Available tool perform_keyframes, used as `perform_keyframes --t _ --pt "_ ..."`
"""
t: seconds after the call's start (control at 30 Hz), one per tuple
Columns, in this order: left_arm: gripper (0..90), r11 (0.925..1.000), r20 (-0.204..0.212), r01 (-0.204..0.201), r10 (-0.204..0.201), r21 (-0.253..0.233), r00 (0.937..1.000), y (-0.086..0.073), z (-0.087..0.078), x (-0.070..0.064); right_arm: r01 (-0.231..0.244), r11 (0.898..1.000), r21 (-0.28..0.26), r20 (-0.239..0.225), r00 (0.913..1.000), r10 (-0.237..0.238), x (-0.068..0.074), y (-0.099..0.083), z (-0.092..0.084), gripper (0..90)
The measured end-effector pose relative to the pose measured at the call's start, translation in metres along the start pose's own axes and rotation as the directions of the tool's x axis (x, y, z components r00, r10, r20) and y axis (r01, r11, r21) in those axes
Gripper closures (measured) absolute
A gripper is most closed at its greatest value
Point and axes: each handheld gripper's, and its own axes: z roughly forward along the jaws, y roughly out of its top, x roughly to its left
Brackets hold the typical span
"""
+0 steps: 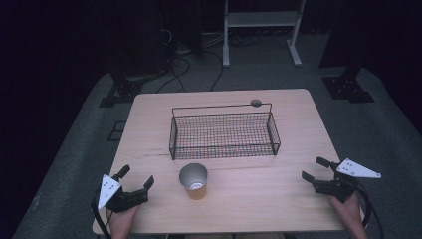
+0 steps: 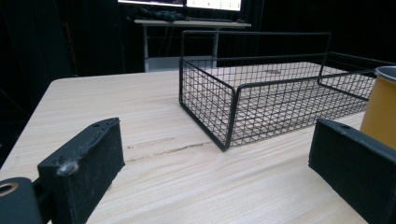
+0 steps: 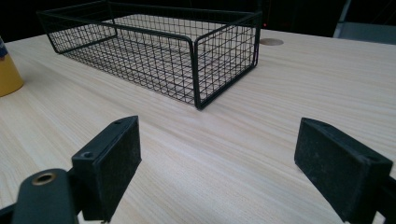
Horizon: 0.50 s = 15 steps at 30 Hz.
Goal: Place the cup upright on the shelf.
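Both grippers wide apart, holding nothing.
Left gripper (image 1: 135, 178) sits just left of the cup (image 1: 193, 180); right gripper (image 1: 315, 169) well right of it.

From above the near edge we are looking forward and down over the whole table (image 1: 278, 199), with the floor lying beyond it. In the left gripper view we are sitting low over the tabletop, facing the wire basket (image 2: 261, 98) from its near left corner, close in, with the cup (image 2: 380, 109) at the right edge. In the right gripper view we are looking just as low from the opposite side. All three are sharing the basket and cup.
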Motion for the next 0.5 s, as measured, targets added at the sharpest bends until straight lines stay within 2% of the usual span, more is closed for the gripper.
perform_keyframes --t 0.3,0.5 --pt "2.5 1.0000 0.010 -0.001 0.001 -0.001 1.0000 -0.0002 0.0003 -0.0005 0.002 1.000 0.003 0.001 1.0000 -0.002 -0.0001 0.0001 0.0004 13.5" --pt "2.4 0.9999 0.055 -0.014 0.014 0.008 0.9984 -0.0001 0.0022 -0.0047 0.002 1.000 0.006 0.002 1.0000 -0.002 0.0003 0.0002 0.0008 13.6"
